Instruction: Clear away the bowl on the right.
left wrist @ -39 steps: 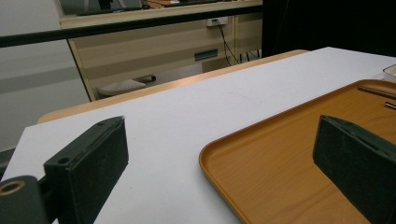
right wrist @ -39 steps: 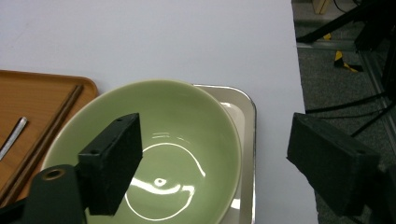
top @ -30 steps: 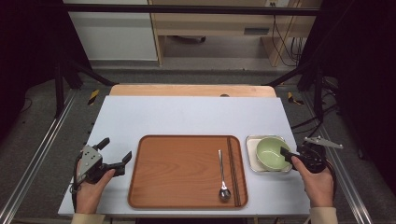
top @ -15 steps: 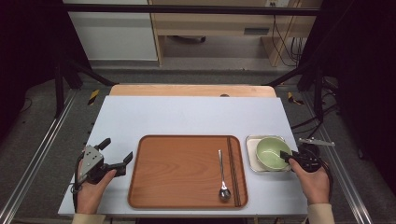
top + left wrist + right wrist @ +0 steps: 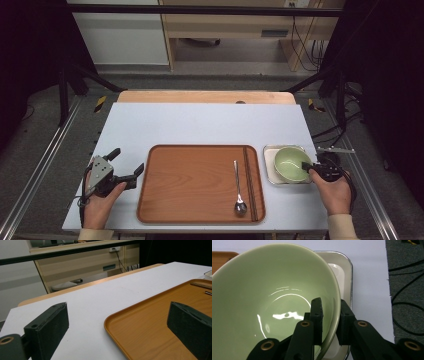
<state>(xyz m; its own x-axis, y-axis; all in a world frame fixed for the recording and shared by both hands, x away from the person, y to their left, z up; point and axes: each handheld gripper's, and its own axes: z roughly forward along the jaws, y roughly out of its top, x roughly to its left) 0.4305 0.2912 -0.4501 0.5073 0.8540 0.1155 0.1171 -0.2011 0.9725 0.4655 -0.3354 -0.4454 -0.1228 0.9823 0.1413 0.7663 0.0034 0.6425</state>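
A glossy pale-green bowl (image 5: 292, 164), round and smooth with bright highlights on its glaze, sits in a shallow, rounded-corner white dish (image 5: 270, 165) at the right of the matte white table (image 5: 210, 125). The right gripper (image 5: 306, 167) has its black jaws closed on the bowl's near rim, one padded jaw inside the wall and one outside. Beside the dish lies a rectangular, rounded-corner wooden tray (image 5: 190, 185) with a raised lip, carrying a polished metal spoon (image 5: 238, 192) and dark chopsticks (image 5: 248, 182) lying parallel. At the tray's left edge, the left gripper (image 5: 127, 165) hovers with jaws spread wide, holding nothing, one jaw over the tray's corner.
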